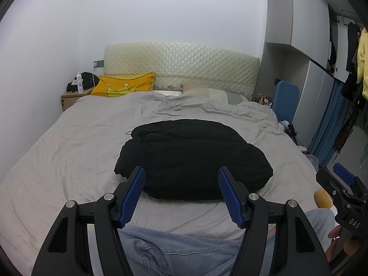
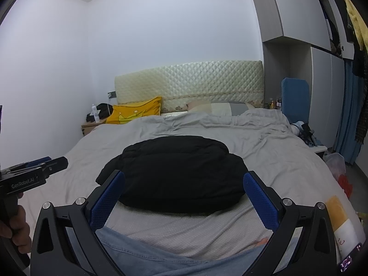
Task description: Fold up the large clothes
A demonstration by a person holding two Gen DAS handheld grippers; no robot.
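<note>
A black padded jacket lies bundled into a thick folded heap on the grey bed sheet; the right wrist view shows the jacket in the same spot. My left gripper hovers open just in front of the heap's near edge, nothing between its blue pads. My right gripper is open too, jaws wide, held above the near edge of the jacket without touching it. Each gripper appears at the side of the other's view: the right one, the left one.
A person's legs in blue jeans sit at the bed's near edge. A yellow pillow and a quilted headboard stand at the far end. A bedside table is at far left; wardrobe and hanging clothes at right.
</note>
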